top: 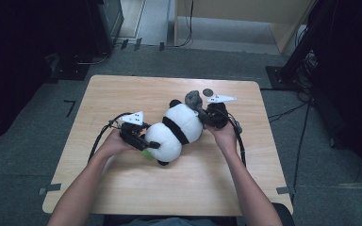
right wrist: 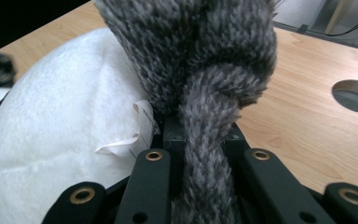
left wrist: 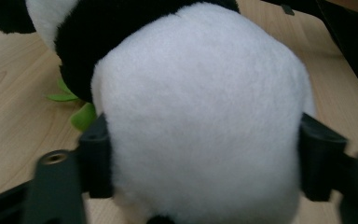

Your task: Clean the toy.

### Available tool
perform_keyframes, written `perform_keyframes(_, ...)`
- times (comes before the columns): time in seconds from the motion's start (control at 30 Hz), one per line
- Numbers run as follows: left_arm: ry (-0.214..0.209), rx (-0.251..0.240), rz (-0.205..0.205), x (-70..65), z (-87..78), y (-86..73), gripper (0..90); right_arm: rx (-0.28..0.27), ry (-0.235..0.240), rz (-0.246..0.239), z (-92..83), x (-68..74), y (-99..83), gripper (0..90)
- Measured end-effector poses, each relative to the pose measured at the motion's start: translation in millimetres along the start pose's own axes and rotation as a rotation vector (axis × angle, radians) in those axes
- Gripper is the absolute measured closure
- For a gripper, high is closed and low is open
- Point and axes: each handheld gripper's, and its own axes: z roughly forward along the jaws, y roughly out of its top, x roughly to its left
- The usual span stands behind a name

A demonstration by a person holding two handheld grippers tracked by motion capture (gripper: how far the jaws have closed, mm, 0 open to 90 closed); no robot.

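A light wooden table with rounded corners stands on grey carpet. A black-and-white plush panda lies on it near the middle, beside a round hole near the far edge.

Wooden table, grey carpet floor, dim surroundings

Plush panda, black-and-white, lying on its side mid-table, grey furry piece at its upper end, green bit underneath.

Even overhead light on the table; room edges dark. Soft shadows beside the panda. Close fur past the jaws slightly soft; jaw bases blurred; no glare.
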Motion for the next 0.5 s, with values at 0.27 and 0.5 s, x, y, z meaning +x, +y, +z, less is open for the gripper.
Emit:
perform_keyframes(0.27, 0.010, 0.002, -0.081, -10.3, -8.2, 13.7, 51.7, -0.004, -0.047, 0.009, -18.1, -9.5, 8.7, 77.9)
perform_keyframes(0.5, 0.133, -0.128, -0.102, -12.5, -27.6, 22.7, 51.9, -0.057, -0.068, 0.013, -46.0, -12.1, 17.7, 77.3)
